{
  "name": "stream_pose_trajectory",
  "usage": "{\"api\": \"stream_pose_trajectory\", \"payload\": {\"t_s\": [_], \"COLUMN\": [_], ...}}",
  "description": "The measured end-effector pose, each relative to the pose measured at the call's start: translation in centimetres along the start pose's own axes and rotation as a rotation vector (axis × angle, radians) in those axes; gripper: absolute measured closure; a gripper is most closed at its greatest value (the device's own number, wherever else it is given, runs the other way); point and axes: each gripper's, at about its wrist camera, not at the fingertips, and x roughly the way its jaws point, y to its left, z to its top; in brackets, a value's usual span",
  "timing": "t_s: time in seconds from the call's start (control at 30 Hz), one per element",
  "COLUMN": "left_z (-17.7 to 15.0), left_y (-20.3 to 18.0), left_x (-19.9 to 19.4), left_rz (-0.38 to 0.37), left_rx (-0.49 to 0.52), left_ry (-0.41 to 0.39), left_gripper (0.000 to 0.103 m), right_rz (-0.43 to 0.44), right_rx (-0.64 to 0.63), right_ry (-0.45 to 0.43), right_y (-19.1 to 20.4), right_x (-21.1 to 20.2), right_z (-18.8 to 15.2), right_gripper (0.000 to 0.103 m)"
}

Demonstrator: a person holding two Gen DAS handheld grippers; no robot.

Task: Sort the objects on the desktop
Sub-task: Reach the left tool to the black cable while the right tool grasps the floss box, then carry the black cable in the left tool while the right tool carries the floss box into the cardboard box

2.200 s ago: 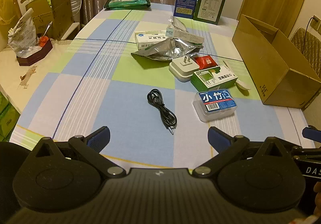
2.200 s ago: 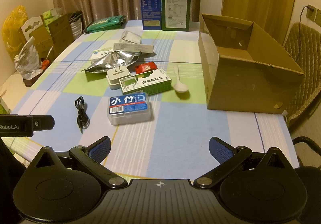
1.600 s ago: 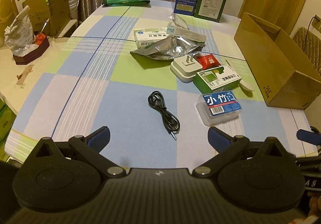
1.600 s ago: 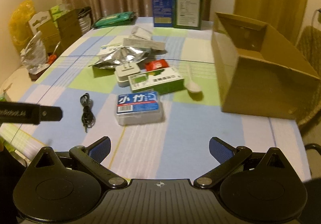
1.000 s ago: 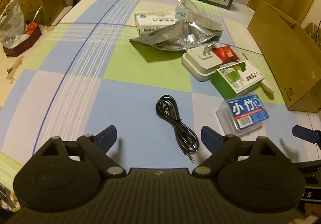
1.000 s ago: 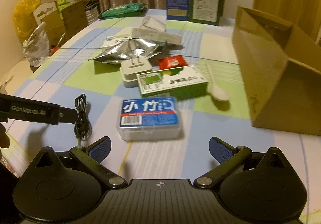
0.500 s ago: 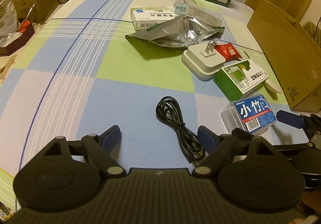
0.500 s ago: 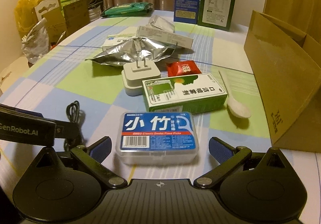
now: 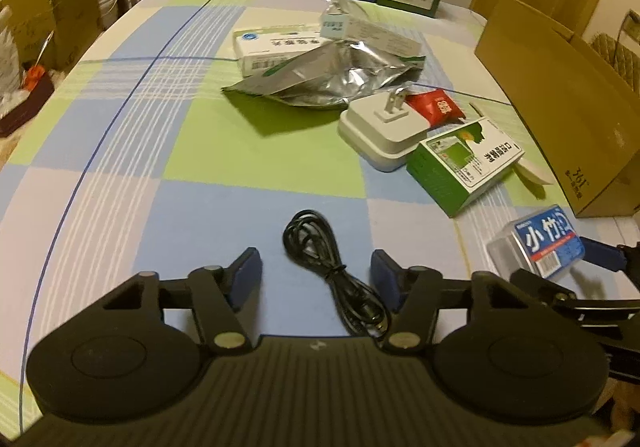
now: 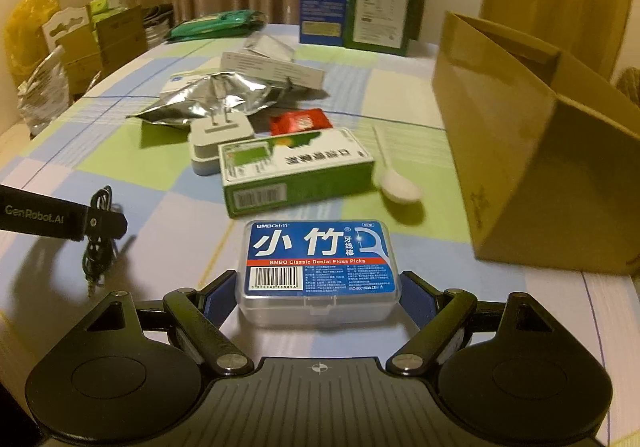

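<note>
Both grippers have dropped closer to the table (image 9: 120, 151) since the earlier frames. Now the left gripper (image 9: 316, 275) straddles the coiled black cable (image 9: 332, 271), which lies flat on the checked cloth between its spread fingers (image 9: 246, 275) — neither blue pad touches it. To the cable's right, the floss pick box (image 10: 320, 267) sits flat between the right gripper (image 10: 318, 297) and its open fingers (image 10: 218, 297), the pads just beside the clear case's short sides; I cannot tell whether they touch. Beyond the floss box lies the green carton (image 10: 296, 171), with a white spoon (image 10: 396, 179) to its right and a white plug adapter (image 10: 220, 143) behind it. Right of the floss box stands an open cardboard box (image 10: 532, 151).
</note>
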Motion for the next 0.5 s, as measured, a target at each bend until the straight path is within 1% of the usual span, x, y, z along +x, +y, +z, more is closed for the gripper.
{"api": "stream_pose_trajectory", "payload": {"t_s": [0.03, 0.1, 0.13, 0.17, 0.2, 0.37, 0.5], "left_z": [0.0, 0.0, 0.0, 0.0, -0.1, -0.5, -0.6], "left_y": [-0.2, -0.7, -1.0, -1.2, -1.3, -1.8, -2.2], "left_x": [0.1, 0.2, 0.3, 0.3, 0.3, 0.4, 0.5], "left_rz": [0.001, 0.007, 0.004, -0.004, -0.012, 0.0, 0.029], "left_rx": [0.016, 0.05, 0.068, 0.081, 0.089, 0.131, 0.168], "left_ry": [-0.004, -0.01, -0.011, -0.012, -0.013, -0.022, -0.032], "left_gripper": [0.057, 0.073, 0.077, 0.086, 0.091, 0.092, 0.09], "right_rz": [-0.002, -0.003, -0.003, -0.002, -0.001, 0.002, 0.002], "right_rx": [0.002, 0.01, 0.013, 0.014, 0.015, 0.019, 0.018], "right_ry": [0.0, -0.002, -0.003, -0.004, -0.006, -0.013, -0.018], "right_y": [-0.1, -0.3, -0.3, -0.4, -0.4, -0.5, -0.5], "right_x": [-0.1, -0.3, -0.3, -0.3, -0.3, -0.3, -0.3], "right_z": [-0.2, -0.3, -0.3, -0.3, -0.3, -0.5, -0.5], "right_gripper": [0.02, 0.02, 0.02, 0.02, 0.02, 0.02, 0.02]}}
